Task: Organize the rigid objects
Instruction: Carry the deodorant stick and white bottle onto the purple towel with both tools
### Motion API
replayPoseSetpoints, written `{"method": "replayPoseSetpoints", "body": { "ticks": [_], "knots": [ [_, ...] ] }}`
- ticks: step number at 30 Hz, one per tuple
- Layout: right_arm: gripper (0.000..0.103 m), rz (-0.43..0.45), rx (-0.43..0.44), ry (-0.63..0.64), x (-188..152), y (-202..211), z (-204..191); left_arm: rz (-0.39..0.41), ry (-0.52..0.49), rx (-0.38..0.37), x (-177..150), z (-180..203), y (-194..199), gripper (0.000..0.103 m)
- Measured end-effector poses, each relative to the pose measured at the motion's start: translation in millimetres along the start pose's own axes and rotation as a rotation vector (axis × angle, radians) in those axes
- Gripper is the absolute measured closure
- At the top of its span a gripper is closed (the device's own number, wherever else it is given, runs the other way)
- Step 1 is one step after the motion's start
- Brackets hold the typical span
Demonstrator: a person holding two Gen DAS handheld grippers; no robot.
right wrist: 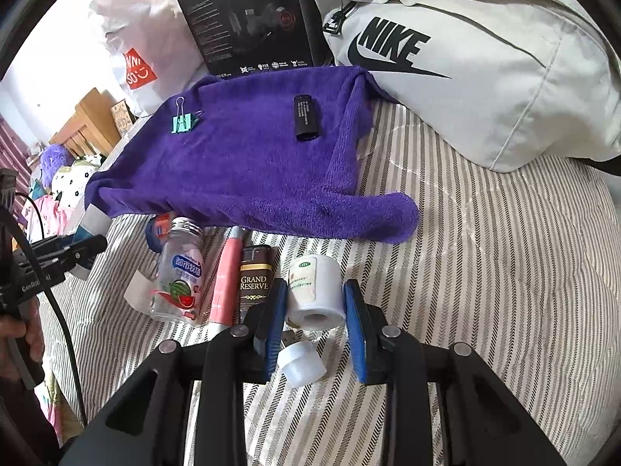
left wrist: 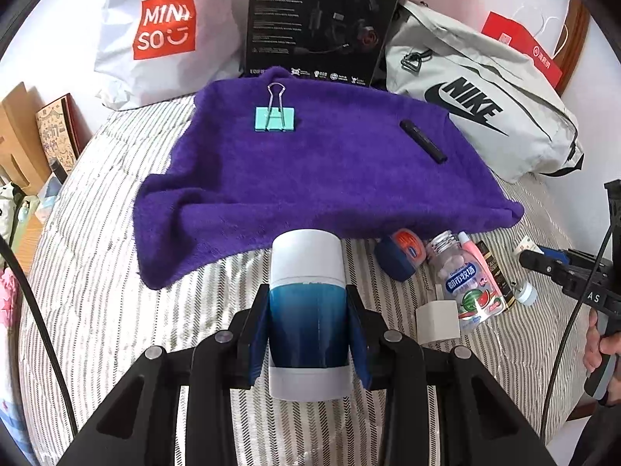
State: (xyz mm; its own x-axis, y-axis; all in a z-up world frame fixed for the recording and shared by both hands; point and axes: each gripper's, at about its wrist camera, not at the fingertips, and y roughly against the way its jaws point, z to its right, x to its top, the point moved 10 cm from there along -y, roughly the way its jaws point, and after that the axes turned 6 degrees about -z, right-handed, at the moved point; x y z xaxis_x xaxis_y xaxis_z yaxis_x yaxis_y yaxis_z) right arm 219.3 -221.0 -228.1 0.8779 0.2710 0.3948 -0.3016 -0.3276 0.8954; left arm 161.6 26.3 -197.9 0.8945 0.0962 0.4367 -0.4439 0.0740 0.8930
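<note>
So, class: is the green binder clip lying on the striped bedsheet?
No. The green binder clip lies on the purple towel, along with a black tube, not on the striped sheet.

The purple towel (left wrist: 310, 178) hides part of an orange-and-blue item (left wrist: 401, 250). The black box (left wrist: 322, 19) is cut off at the top edge, its small print unreadable.

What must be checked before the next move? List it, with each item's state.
1. Left claw shut on the blue-and-white container: ok.
2. Free room on the purple towel between binder clip and black tube: ok.
3. Right claw open, straddling the white bottle: ok.
4. Bottle gripped: not ok.
5. Small white cap clear of the right fingers: cannot tell.
</note>
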Motion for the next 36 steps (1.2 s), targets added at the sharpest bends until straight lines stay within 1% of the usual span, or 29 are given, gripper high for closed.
{"method": "replayPoseSetpoints", "body": {
  "ticks": [4,11,20,28,36],
  "knots": [
    [0.074,0.014,0.021,-0.002,2,7,-5,0.011,0.006,-0.003,2,-1,7,0.068],
    [0.074,0.044,0.023,0.031,14,22,-18,0.034,0.004,-0.005,13,-3,18,0.069],
    [0.074,0.063,0.029,0.047,41,25,-26,0.061,-0.007,-0.008,43,-8,24,0.069],
    [0.073,0.065,0.025,0.050,74,14,-28,0.059,0.004,-0.008,71,-20,10,0.069],
    [0.074,0.040,-0.002,0.054,98,-10,-24,0.040,0.010,-0.015,96,-28,-17,0.069]
  ]
}}
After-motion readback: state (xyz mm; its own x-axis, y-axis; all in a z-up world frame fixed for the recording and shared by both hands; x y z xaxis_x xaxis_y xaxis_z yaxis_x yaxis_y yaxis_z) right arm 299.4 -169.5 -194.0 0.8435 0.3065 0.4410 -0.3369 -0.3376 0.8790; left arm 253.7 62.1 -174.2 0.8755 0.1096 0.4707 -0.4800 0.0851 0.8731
